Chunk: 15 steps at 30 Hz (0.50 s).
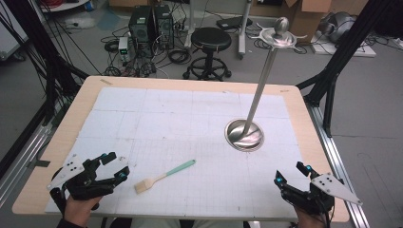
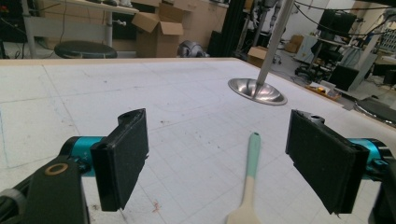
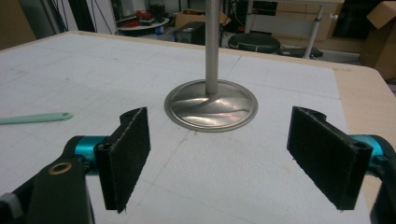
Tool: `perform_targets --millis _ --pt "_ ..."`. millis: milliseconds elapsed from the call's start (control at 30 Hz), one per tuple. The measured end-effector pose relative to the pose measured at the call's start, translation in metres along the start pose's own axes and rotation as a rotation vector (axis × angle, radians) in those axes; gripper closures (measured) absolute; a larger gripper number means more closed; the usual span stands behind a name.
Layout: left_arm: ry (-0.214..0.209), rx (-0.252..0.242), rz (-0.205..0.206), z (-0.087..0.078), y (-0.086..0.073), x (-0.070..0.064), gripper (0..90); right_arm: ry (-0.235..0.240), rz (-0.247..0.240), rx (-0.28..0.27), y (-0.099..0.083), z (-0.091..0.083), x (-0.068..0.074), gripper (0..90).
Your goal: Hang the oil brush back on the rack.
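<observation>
Even, soft light; slight blur

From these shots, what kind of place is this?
Most likely a robotics lab or workshop: a gridded test table, computer towers with cables on the floor, and cardboard boxes behind.

No text, label or number is legible on anything here.

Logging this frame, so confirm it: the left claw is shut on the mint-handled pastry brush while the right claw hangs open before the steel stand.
Not quite: the left claw is open, its jaws apart either side of the mint-handled pastry brush lying on the table, as the left gripper view shows. The right claw does hang open before the steel stand.
</observation>
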State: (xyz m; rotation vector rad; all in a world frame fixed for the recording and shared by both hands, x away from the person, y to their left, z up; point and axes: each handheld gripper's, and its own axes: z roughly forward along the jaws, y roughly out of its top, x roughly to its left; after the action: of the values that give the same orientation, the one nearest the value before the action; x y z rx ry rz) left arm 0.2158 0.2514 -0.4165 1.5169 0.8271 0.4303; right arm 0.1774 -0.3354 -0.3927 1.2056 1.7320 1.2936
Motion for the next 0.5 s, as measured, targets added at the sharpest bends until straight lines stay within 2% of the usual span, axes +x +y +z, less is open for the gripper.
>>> perform_targets --millis 367,500 --pt "-0.05 0.016 -0.007 0.005 0.001 -0.007 21.0 0.013 -0.003 0.003 0.001 0.004 0.007 19.9" --pt "-0.054 0.047 0.024 0.011 0.002 -0.012 19.8 0.021 -0.021 0.012 0.001 0.006 0.008 19.9"
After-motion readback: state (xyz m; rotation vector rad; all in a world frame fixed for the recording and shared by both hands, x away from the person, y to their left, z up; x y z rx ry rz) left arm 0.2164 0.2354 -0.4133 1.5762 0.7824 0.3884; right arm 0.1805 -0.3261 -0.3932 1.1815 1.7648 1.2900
